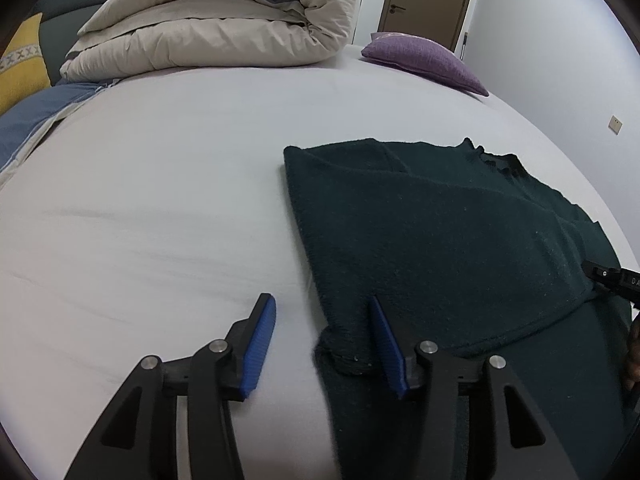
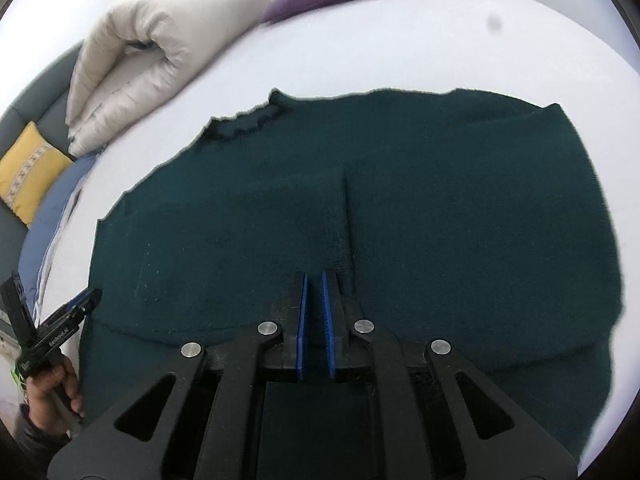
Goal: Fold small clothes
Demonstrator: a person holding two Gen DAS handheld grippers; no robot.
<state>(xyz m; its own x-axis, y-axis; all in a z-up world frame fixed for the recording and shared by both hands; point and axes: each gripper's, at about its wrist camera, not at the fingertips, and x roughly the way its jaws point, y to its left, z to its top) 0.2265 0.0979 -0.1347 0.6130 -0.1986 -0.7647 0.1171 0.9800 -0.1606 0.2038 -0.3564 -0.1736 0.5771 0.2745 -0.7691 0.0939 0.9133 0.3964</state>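
A dark green knitted sweater [image 2: 400, 200] lies flat on the white bed [image 1: 160, 200], collar [image 2: 248, 124] at the far side and a sleeve folded across its body. My left gripper [image 1: 321, 302] is open at the sweater's [image 1: 440, 240] left edge. One blue pad rests on the knit by a bunched cuff [image 1: 344, 360]; the other is over bare sheet. My right gripper [image 2: 314, 276] is shut, its pads a narrow slit apart, tips down on the sweater's near middle beside a fold line. I see no cloth raised between them.
A rolled beige duvet [image 1: 216, 20] and a purple cushion [image 1: 424, 60] lie at the far side of the bed. A yellow cushion [image 1: 20, 64] and blue bedding [image 1: 36, 116] sit at the left edge. A hand [image 2: 52, 384] holds the left gripper [image 2: 80, 304].
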